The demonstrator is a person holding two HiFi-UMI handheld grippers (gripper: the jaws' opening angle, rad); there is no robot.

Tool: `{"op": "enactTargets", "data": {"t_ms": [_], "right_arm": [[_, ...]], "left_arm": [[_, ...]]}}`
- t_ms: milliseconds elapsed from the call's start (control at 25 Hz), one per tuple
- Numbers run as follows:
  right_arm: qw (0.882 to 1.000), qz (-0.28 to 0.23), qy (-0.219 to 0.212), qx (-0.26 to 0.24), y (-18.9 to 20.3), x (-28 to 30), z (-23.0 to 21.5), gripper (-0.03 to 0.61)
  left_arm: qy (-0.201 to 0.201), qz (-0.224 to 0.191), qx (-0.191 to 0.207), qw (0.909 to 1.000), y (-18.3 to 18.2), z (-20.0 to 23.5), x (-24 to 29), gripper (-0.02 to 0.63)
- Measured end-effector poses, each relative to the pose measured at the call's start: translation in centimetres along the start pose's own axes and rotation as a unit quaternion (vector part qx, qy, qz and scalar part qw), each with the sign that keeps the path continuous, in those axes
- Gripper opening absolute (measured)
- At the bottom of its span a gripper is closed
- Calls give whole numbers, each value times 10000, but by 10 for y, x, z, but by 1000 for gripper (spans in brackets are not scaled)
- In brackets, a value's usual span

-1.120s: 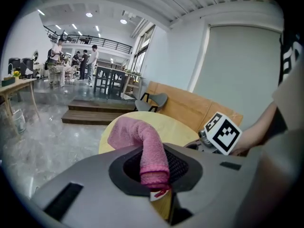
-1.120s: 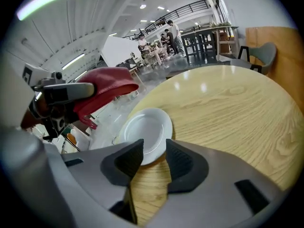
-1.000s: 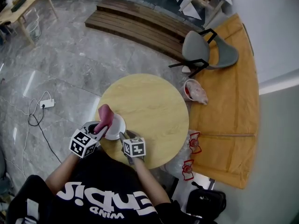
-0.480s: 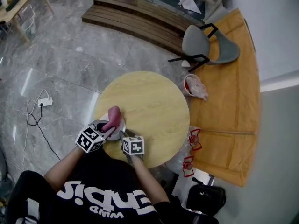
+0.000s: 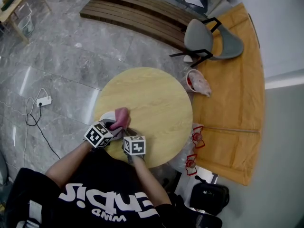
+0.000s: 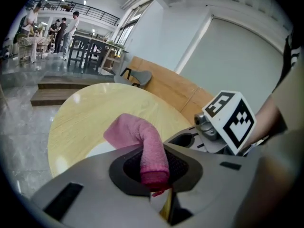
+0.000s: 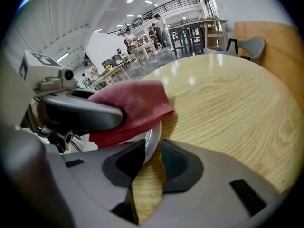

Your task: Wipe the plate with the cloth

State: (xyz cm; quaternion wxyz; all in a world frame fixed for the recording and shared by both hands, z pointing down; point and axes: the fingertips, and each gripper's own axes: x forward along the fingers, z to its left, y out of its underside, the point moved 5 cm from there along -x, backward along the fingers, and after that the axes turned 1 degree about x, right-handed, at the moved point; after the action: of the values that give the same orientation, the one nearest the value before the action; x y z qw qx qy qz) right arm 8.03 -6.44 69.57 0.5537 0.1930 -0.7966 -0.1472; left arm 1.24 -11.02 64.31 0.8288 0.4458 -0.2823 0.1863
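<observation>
Left claw [image 5: 115,124]: jaws clamped together on one end of the cloth. Its marker cube [image 5: 99,135] sits over the near-left edge of the table.
Cloth [image 5: 122,116]: pink. The darker hemmed end is pinched between the left pads (seen plainly in the left gripper view [image 6: 142,139]). The free end arches forward from the jaws and folds down onto the plate.
Plate [image 5: 106,114]: white, lying flat on the table close to its near-left edge. From the head view most of it is covered by the cloth and the claw, with a bare strip showing at the left.
Cloth-to-plate contact: the fold of the cloth [image 7: 135,106] rests on the plate's upper face, just inside the rim.
Right claw [image 5: 125,133]: jaws apart, having just been closing. The plate's near rim [image 7: 153,139] stands in the gap between them, with bare table showing below it (a firm pinch on the rim is not evident).
Right marker cube [image 5: 134,145]: just to the right of the left one, close beside it but not touching.
Table [image 5: 156,103]: round, pale wood grain.
Chair [image 5: 202,44]: grey seat on a black frame, on the floor beyond the table's far right side.
Bucket [image 5: 195,85]: red and white, on the floor just beside the table's right edge. Its pale contents cannot be identified.
</observation>
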Motion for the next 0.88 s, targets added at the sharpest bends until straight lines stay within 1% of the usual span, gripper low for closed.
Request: {"op": "enactTargets", "data": {"t_ms": [120,240,360,440,640,760,880], "right_arm": [[10000,-17,22,45,1,0,0,120],[10000,-42,43,53,1,0,0,117],[10000,-70,39,46,2,0,-2,115],[9999,-81,23,59,2,0,-2,114],[10000,-74,23,26,1,-1,-1,112],[10000,-70,40,16,1,-1,-2,109],[9999,-111,36,37,1,-1,-2,107]], "left_arm": [[-10,163,-121,9998,5,2,11,51],[-177,374,-198,9989,10,7,18,51],[-294,477,-358,9978,18,11,24,51],[-357,472,-440,9973,22,13,27,51],[-402,481,-422,9971,16,11,27,51],[-443,556,-526,9961,16,13,27,51],[-517,537,-589,9955,16,14,28,51]]}}
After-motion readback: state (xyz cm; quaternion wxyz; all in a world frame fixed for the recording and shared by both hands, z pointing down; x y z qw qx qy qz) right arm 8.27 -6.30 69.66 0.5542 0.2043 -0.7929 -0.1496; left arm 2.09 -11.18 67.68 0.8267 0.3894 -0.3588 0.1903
